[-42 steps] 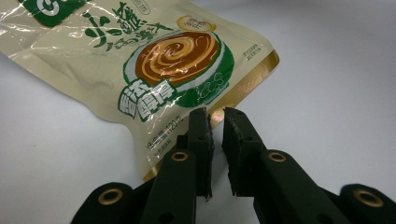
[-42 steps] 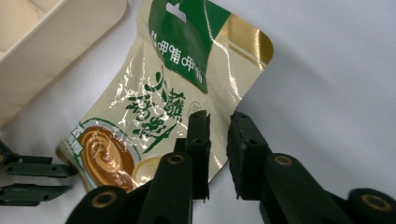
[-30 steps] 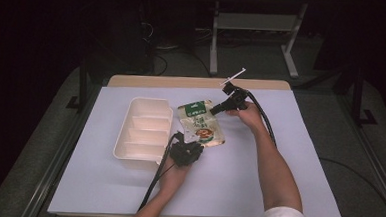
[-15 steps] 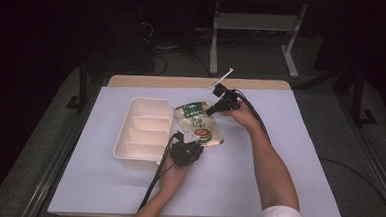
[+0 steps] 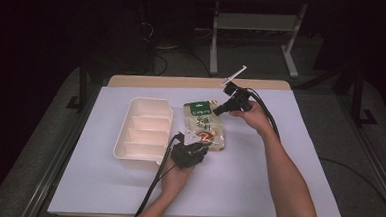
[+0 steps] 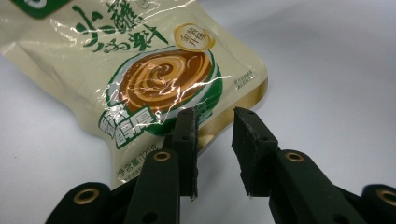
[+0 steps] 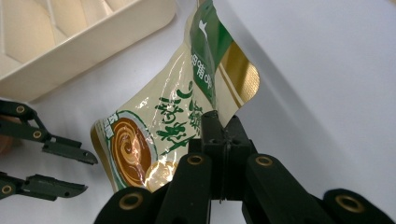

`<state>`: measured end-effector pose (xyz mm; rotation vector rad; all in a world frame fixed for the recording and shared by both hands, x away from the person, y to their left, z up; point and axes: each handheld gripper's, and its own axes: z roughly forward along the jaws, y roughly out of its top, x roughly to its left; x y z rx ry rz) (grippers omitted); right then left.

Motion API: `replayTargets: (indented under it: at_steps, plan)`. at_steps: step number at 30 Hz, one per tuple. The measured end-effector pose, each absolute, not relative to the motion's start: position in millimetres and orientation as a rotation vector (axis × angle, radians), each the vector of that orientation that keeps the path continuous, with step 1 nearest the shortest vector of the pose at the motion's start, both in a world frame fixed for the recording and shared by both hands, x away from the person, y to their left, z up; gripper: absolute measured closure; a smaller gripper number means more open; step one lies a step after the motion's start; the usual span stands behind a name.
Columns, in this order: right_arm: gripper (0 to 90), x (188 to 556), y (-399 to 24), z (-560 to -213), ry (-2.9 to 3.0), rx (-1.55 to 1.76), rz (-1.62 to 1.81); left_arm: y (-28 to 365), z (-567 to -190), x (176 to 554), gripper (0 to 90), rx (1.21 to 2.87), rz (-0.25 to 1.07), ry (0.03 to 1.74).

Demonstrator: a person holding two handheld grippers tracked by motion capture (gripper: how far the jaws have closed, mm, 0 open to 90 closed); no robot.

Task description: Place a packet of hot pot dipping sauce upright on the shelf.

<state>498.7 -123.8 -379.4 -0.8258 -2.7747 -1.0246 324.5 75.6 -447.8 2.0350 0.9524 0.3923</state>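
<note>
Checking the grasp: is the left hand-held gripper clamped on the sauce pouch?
No, the left hand-held gripper has its jaws apart, with the pouch's bottom edge just ahead, not pinched.

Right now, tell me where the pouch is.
In the high view the pouch lies mid-table, just right of the white tray. The right gripper pinches its far edge; the left gripper sits open at its near end.

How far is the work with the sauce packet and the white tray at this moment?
Done: the right gripper is shut on the top edge of the sauce packet. In hand: the left gripper is open at the packet's bottom edge, not yet closed on it. Left: the packet lies on the table beside the tray, whose compartments look empty; probably it goes there, but that is a guess.
</note>
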Motion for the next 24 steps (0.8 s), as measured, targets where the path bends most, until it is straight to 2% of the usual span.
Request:
replayTargets:
  at_steps: [15,24]
  plan:
    - [90.0,451.2,-151.2,-363.2,-2.74,-0.754,-1.119,67.6,-444.0,309.0,60.7,2.042,0.409,0.884]
    - [90.0,452.5,-155.9,-393.9,-2.669,-0.808,-1.067,64.9,-452.5,312.6,64.2,2.09,0.365,0.925]
